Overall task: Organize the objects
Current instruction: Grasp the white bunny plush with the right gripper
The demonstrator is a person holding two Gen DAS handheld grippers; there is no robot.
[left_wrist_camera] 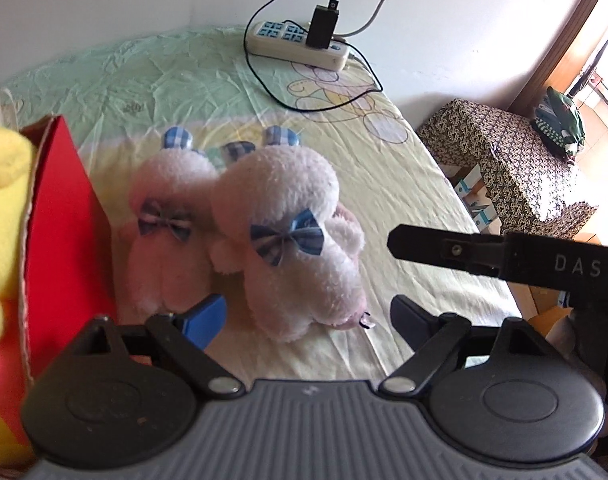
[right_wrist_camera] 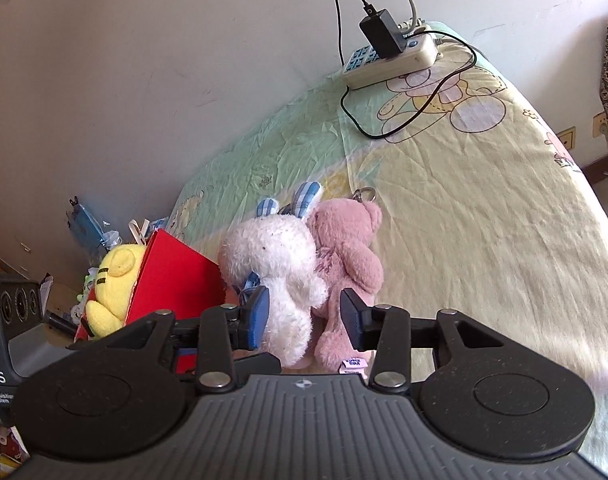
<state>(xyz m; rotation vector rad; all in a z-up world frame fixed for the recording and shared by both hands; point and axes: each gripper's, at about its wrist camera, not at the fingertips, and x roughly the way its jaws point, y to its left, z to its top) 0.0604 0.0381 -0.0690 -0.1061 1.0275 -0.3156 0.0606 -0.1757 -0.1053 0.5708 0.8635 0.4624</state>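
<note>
**Plush toys waiting beside the red box**

Three toys are lying together on the bed (right_wrist_camera: 484, 208): two white rabbits and a pink bear. In the left wrist view the near rabbit (left_wrist_camera: 287, 236) and the far rabbit (left_wrist_camera: 165, 220) are sitting side by side, pressed against each other, bows facing the camera. From the right wrist view only one rabbit (right_wrist_camera: 275, 276) is showing clearly, with the bear (right_wrist_camera: 350, 256) leaning against it on the far side from the box. They are probably being grouped here because the red box (left_wrist_camera: 59, 216) is standing just beside them, already holding a yellow toy (right_wrist_camera: 111, 284) that is sticking up above its rim. The box is likely serving as the place where the toys are being collected.

The left tool (left_wrist_camera: 308, 320) is hanging low over the bed with its jaws spread wide, empty, and the near rabbit's feet are sitting between the fingertips without being touched.

The right tool (right_wrist_camera: 304, 320) is also standing wide and holding nothing; its fingers are flanking the lower bodies of the rabbit and bear, close enough that closing would likely catch both. Taking one toy alone would call for shifting sideways first.

A power strip (left_wrist_camera: 299, 44) with a plugged charger is resting well apart near the wall, out of the way.
</note>
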